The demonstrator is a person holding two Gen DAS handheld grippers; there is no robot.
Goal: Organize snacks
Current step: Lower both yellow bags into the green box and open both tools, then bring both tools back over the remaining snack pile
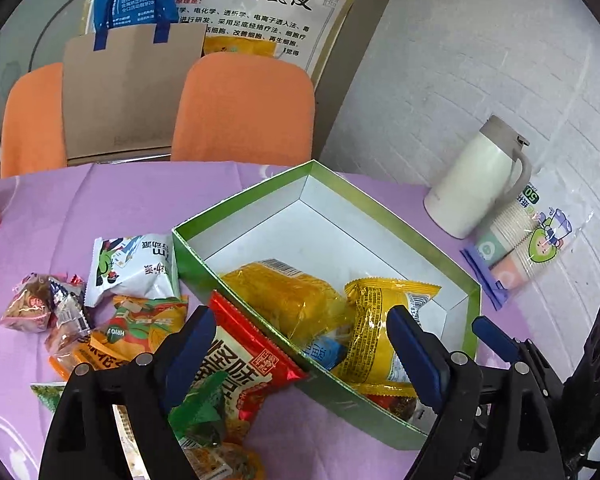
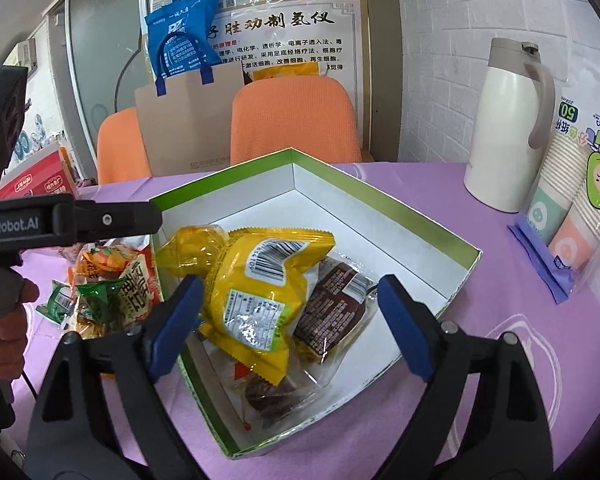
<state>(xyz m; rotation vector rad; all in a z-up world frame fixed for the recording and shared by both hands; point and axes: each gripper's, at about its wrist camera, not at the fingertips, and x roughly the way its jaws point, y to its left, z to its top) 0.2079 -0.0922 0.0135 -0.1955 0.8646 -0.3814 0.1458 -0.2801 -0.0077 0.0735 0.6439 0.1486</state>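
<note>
A green box with a white inside [image 1: 316, 200] [image 2: 380, 216] stands on the purple table. It holds a yellow snack bag [image 2: 256, 292] [image 1: 380, 332], a clear yellow pack [image 1: 288, 296] [image 2: 192, 248] and a brown pack [image 2: 336, 308]. Loose snacks lie left of the box: a red bag [image 1: 240, 364] leaning on the box wall, a white bag [image 1: 136, 268], an orange bag [image 1: 132, 328] and small candies [image 1: 40, 304]. My left gripper [image 1: 304, 356] is open over the box's near wall. My right gripper [image 2: 292, 328] is open above the bags in the box. Both are empty.
A white thermos jug [image 1: 476, 184] [image 2: 508, 128] and a pack of paper cups [image 1: 516, 244] [image 2: 572, 204] stand at the right by the wall. Two orange chairs [image 1: 244, 108] and a cardboard bag [image 1: 128, 92] are behind the table. A red box [image 2: 36, 180] is at the left.
</note>
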